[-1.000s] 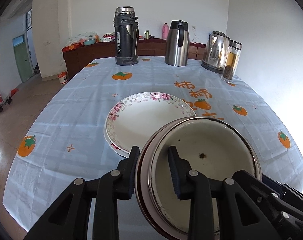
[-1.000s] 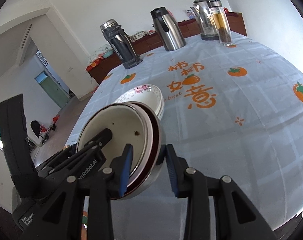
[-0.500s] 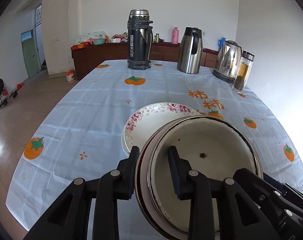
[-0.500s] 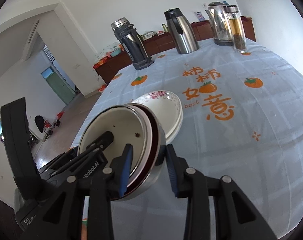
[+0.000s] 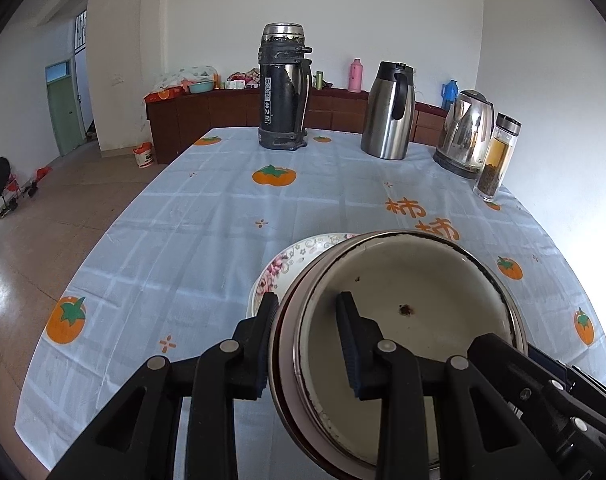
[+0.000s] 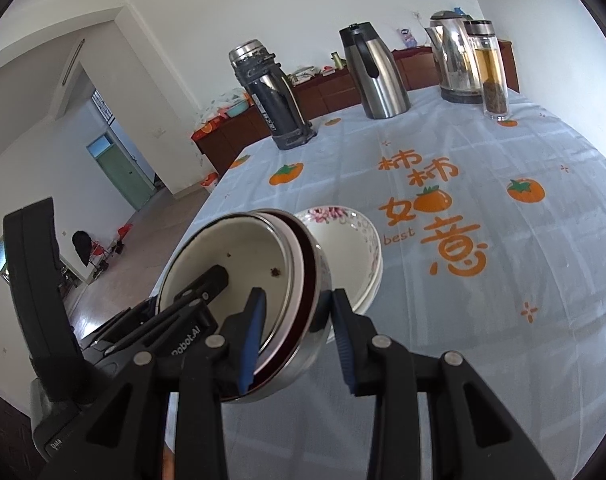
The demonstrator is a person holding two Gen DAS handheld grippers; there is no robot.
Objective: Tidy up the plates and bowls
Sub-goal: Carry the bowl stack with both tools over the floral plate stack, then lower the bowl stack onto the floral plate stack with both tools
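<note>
Bowls (image 5: 403,328), nested as one stack, hang above the surface (image 5: 207,216) because both grippers share the load. The left gripper (image 5: 307,340) and right gripper (image 6: 295,336) each pinch an opposite rim between their jaws, keeping the stack steady near the floral plates (image 6: 343,236), probably their resting place.

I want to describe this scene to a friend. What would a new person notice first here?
First, the stack of bowls in the foreground, held off the table by its rim between the left gripper and the right gripper. Just behind it, flowered plates lie on the persimmon-print tablecloth. At the far edge stand flasks and a kettle.
</note>
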